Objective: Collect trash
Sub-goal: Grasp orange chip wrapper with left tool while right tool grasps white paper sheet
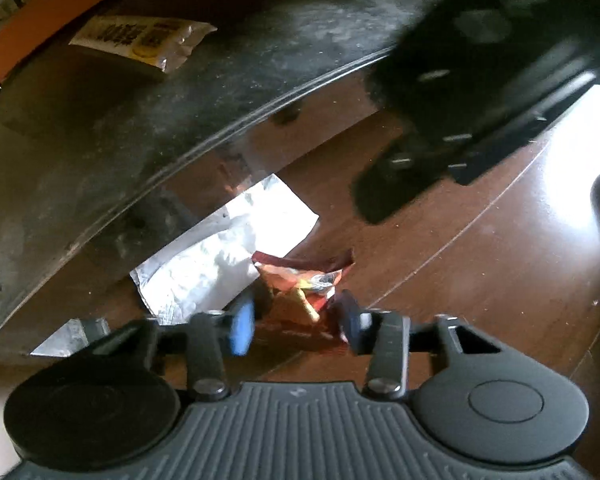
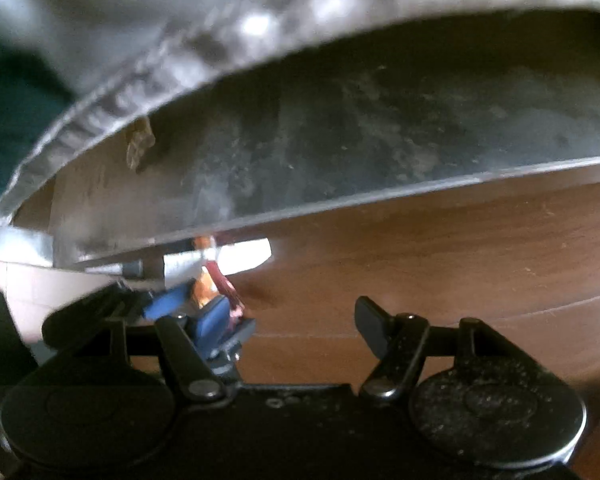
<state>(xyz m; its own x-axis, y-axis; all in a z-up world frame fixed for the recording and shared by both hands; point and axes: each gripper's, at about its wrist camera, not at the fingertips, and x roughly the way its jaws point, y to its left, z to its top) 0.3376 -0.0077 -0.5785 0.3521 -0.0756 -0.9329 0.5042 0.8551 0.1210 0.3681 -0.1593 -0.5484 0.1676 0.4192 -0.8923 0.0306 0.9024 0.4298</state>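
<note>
**A:** What sits closest to the lens?

**B:** In the left wrist view, the left gripper (image 1: 296, 322), low in the frame. Its two blue-padded fingers (image 1: 242, 330) stand on either side of a crumpled red and orange snack wrapper (image 1: 300, 284) lying on the brown wooden floor (image 1: 480, 280). Whether the pads already pinch it, I cannot tell; they flank it closely.

**A:** Anything else nearby?

**B:** A white crumpled paper (image 1: 216, 256) lies just beside the wrapper, partly under the edge of a dark glass table (image 1: 160, 112). On that table rests another packet, pale with dark print (image 1: 140, 36).

**A:** And the other hand?

**B:** The right gripper (image 2: 296, 320) hangs above the floor with its fingers spread apart and nothing between them. In the left view it appears as a blurred black shape overhead.

**A:** So which step is this?

**B:** I judge it the pickup of the wrapper. Next, the pads need to squeeze firmly on the thin foil, then lift clear of the table edge.
</note>
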